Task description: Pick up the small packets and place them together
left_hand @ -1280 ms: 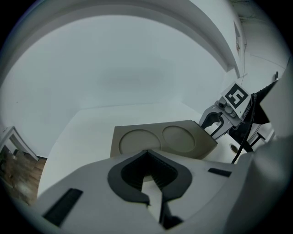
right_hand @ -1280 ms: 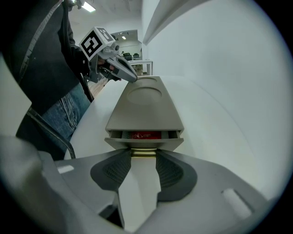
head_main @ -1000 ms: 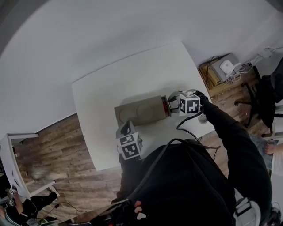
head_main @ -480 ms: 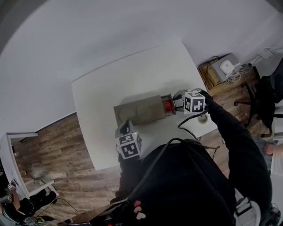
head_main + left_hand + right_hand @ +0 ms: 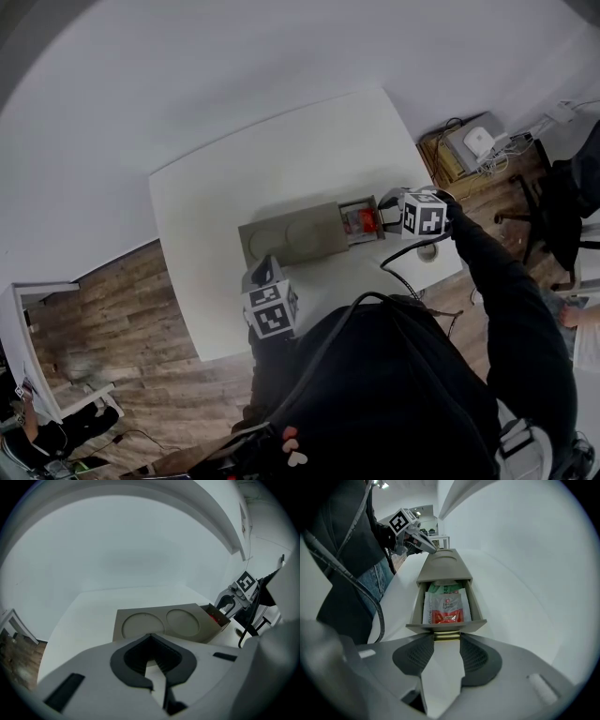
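On the white table, the right gripper pinches the brass handle on the open drawer of the flat beige box, where small red-and-white and green packets lie; the left gripper hangs empty, jaws pressed together.

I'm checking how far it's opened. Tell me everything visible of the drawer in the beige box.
The drawer is beige like its box, shallow, open-topped, and pulled partly out of the box's end. Inside lie a white-and-red packet on top and a green packet beneath. The right claw grips its small brass handle.
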`<control>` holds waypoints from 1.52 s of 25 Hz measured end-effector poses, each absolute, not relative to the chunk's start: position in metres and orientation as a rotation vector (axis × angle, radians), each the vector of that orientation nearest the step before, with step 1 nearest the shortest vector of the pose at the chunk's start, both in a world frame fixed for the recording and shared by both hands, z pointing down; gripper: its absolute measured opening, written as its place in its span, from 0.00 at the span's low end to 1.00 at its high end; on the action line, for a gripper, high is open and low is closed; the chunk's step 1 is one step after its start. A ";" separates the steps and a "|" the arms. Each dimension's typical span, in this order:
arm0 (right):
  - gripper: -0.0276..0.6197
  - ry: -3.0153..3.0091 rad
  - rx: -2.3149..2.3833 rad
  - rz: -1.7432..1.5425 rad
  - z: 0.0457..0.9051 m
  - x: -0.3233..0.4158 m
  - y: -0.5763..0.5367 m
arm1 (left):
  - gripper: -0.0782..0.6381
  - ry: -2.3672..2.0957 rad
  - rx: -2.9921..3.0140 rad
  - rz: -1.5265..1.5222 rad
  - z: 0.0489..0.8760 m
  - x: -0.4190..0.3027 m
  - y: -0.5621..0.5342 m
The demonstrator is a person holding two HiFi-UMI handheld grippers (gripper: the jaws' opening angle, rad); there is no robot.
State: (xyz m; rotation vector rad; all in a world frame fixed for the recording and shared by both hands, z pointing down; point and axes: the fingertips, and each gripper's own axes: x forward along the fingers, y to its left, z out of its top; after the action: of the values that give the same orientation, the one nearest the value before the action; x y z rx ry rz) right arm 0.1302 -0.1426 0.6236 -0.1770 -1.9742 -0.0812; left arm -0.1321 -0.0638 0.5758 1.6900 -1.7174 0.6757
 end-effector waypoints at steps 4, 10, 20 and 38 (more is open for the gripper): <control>0.30 -1.957 -0.154 -0.071 0.622 0.142 -0.144 | 0.11 -1.722 1.691 0.671 0.575 -0.135 -0.062; 0.30 -1.943 -0.125 -0.061 0.623 0.158 -0.147 | 0.11 -1.722 1.689 0.678 0.574 -0.134 -0.061; 0.30 -1.910 -0.079 -0.040 0.624 0.184 -0.154 | 0.11 -1.728 1.688 0.690 0.574 -0.137 -0.062; 0.30 -1.847 -0.019 -0.011 0.630 0.218 -0.164 | 0.11 -1.743 1.697 0.679 0.567 -0.140 -0.066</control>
State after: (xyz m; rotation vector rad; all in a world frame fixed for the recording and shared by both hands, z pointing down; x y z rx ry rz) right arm 0.2182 -0.1639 0.6296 -0.0187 -1.8474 -0.0113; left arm -0.1395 -0.0658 0.5666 1.6966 -1.7428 0.6793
